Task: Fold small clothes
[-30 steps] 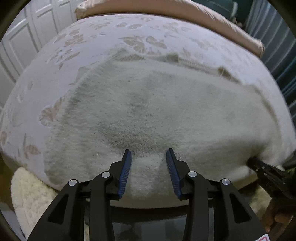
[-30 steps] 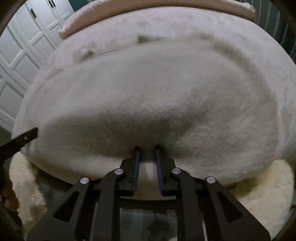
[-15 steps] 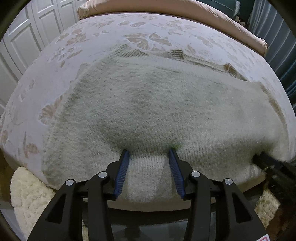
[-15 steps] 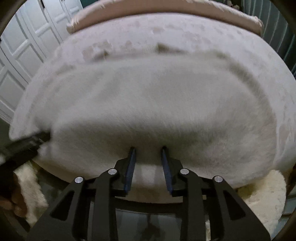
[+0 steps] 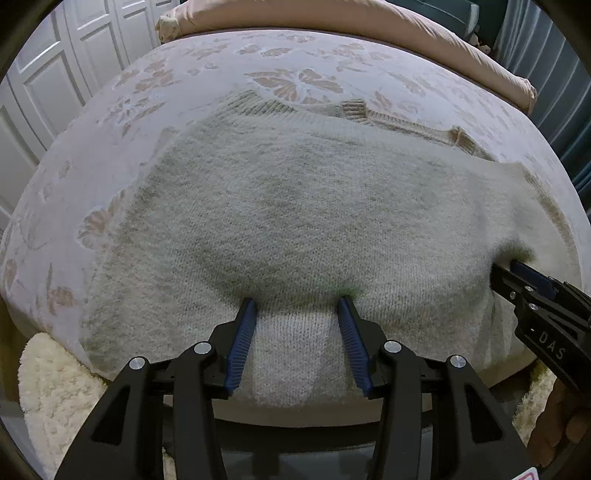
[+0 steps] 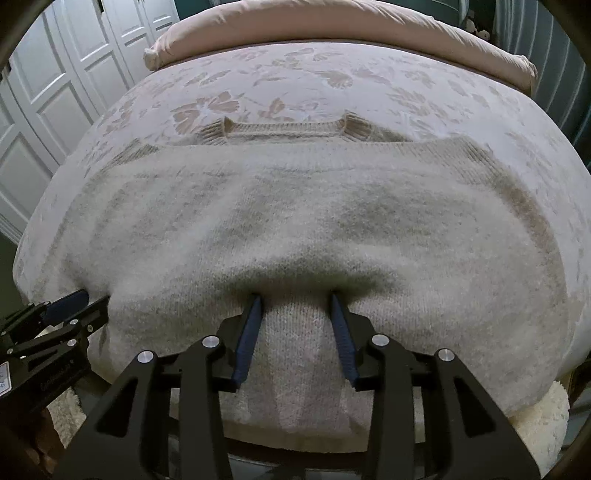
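A cream knitted sweater (image 5: pixel 303 206) lies spread on the bed, folded over, with ribbed cuffs and hem showing at its far edge; it also shows in the right wrist view (image 6: pixel 295 221). My left gripper (image 5: pixel 298 301) is open, its blue pads astride the sweater's near edge where it hangs over the bed. My right gripper (image 6: pixel 295 297) is open too, astride the same near edge further right. Each gripper shows in the other's view: the right one (image 5: pixel 517 273) at the right, the left one (image 6: pixel 79 301) at the left.
The bed has a white and pink floral cover (image 5: pixel 295 62) and a pink rolled duvet (image 6: pixel 332 26) at the far end. White panelled doors (image 6: pixel 55 85) stand left. A fluffy cream rug (image 5: pixel 55 387) lies on the floor below the bed edge.
Both grippers have opened wider; the right one was nearly shut a second ago. Both have drawn back toward the near edge, and the sweater has settled flatter on the bed.
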